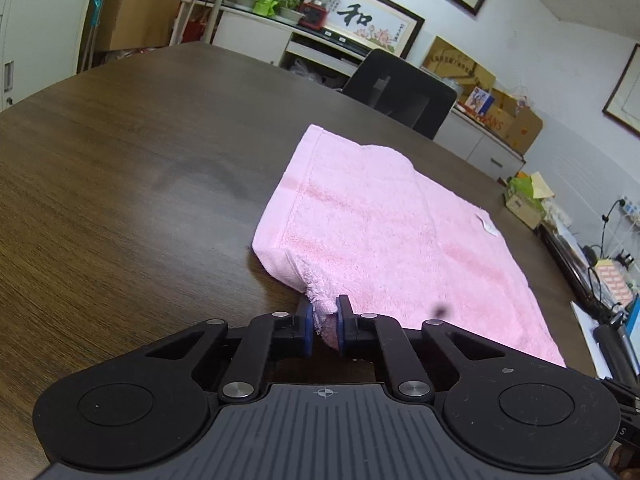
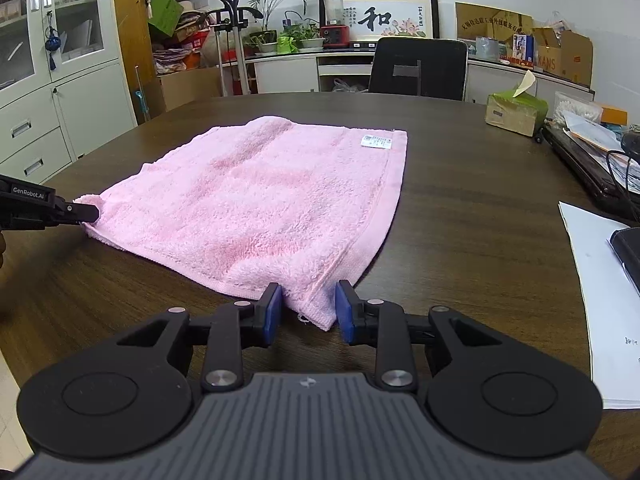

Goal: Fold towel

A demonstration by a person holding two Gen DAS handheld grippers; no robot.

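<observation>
A pink towel (image 1: 384,224) lies folded on the dark wooden table (image 1: 120,184); it also shows in the right wrist view (image 2: 260,204) with a white label (image 2: 376,142) near its far right corner. My left gripper (image 1: 323,320) is shut on the towel's near left corner; it also shows at the left edge of the right wrist view (image 2: 90,213). My right gripper (image 2: 307,312) is open, its blue pads (image 2: 273,312) on either side of the towel's near right corner, not closed on it.
A black office chair (image 2: 418,66) stands at the table's far side. A green tissue box (image 2: 516,110), a dark laptop (image 2: 584,164) with cables and white papers (image 2: 592,280) lie at the table's right. Cabinets and boxes line the walls.
</observation>
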